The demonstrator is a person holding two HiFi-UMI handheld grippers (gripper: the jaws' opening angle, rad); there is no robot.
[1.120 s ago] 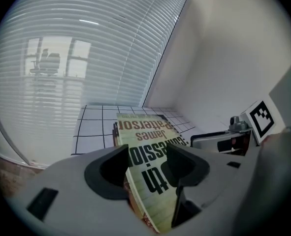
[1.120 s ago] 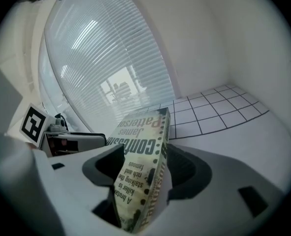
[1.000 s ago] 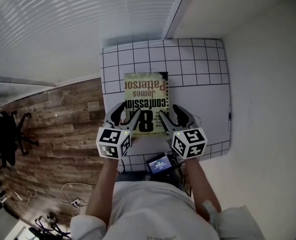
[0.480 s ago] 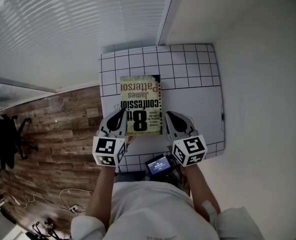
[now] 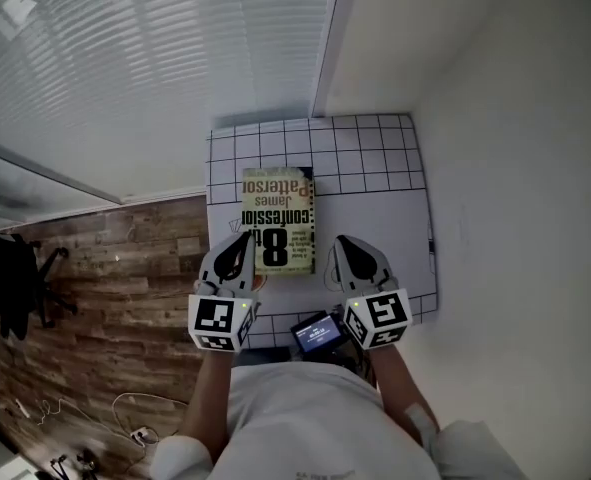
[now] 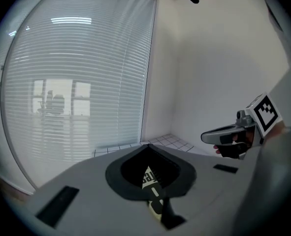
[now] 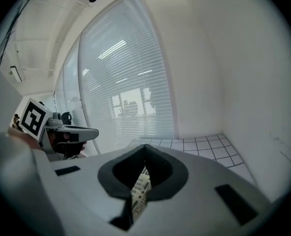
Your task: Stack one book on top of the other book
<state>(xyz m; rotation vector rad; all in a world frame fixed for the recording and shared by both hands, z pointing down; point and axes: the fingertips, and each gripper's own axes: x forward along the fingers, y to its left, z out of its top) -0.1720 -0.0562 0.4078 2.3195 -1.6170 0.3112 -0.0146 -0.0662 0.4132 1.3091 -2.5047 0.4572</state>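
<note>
One book (image 5: 278, 221) with a yellow and black cover lies flat on the white gridded table (image 5: 375, 153). Only this cover shows from above, and I cannot tell if another book lies under it. My left gripper (image 5: 240, 240) hovers at the book's near left corner with its jaws shut and empty. My right gripper (image 5: 340, 245) is off the near right corner, also shut on nothing. In the left gripper view a strip of the book (image 6: 149, 177) shows past the closed jaws, with the right gripper (image 6: 226, 135) alongside. The right gripper view shows the book (image 7: 141, 187) and the left gripper (image 7: 71, 132).
A window with closed blinds (image 5: 175, 58) runs behind and left of the table, and white walls (image 5: 515, 118) meet at the far corner. Wooden floor (image 5: 105, 268) lies to the left. A small device with a lit screen (image 5: 316, 331) sits at the table's near edge by the person's body.
Both grippers went from open beside the book's near end to shut, and drew up and back from it. The book stays flat on the table.
</note>
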